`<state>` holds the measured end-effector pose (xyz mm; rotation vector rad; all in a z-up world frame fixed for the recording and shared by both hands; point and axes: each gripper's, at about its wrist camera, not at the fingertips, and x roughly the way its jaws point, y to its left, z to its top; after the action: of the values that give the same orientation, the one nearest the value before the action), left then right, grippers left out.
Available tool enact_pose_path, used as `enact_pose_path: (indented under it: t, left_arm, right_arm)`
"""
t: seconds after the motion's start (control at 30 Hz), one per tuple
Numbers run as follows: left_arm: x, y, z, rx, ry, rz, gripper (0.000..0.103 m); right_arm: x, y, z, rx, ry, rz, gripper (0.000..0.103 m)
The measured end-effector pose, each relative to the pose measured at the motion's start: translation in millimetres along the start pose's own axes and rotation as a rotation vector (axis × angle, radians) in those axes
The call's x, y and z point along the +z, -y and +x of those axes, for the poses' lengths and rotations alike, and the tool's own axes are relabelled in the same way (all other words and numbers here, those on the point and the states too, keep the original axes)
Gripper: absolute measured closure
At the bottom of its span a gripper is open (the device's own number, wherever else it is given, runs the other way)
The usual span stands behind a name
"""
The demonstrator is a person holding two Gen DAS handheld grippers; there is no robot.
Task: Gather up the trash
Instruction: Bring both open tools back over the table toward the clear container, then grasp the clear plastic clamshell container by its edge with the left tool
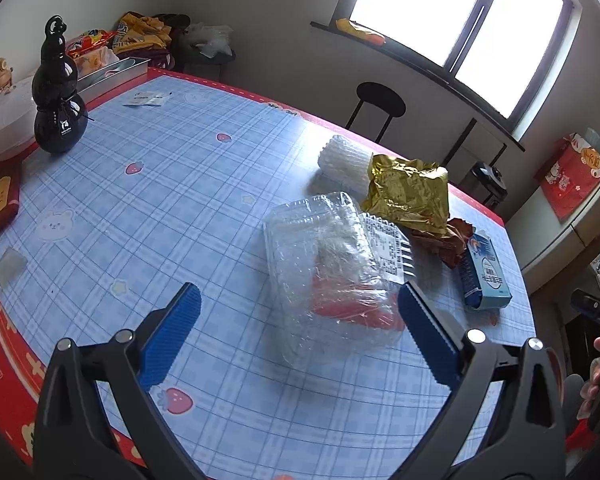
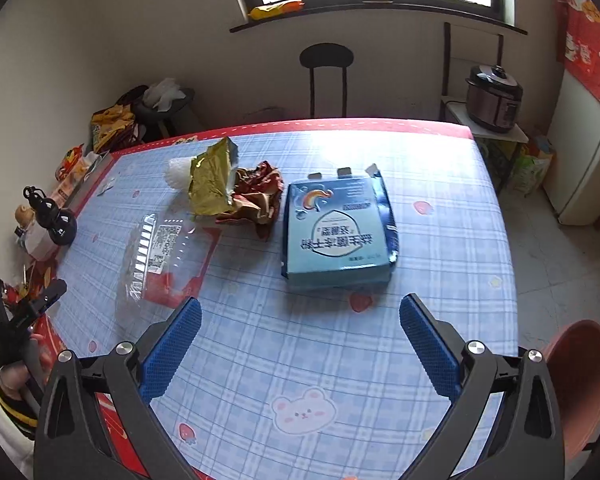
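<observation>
With both tongs open and empty, the left tongs (image 1: 300, 312) should straddle the clear plastic box (image 1: 332, 264) at mid-frame and close gently, while the right tongs (image 2: 300, 316) hang short of the blue carton (image 2: 336, 232).

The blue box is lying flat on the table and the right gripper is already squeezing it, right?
Not quite. The blue box does lie flat on the table, but the right gripper is open and short of it, touching nothing. The right wrist view shows this.
</observation>
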<state>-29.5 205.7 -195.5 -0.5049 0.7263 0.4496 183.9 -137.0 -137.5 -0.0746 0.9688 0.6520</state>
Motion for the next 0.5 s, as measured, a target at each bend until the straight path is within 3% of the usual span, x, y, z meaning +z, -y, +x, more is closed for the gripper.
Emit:
enact_pose_path:
  t: [0.2, 0.37, 0.5]
  left_arm:
    - [13, -14, 27, -0.055, -0.071, 0.015, 0.006]
    - [7, -20, 47, -0.099, -0.174, -0.017, 0.007]
    - [-9, 18, 51, -0.093, -0.161, 0.151, 0.006]
  right_arm:
    - [25, -44, 48, 0.067, -0.050, -0.038, 0.017]
    - [16, -69, 81, 0.061, -0.099, -0.003, 0.018]
    - [8, -71, 90, 0.062, -0.115, 0.086, 0.018]
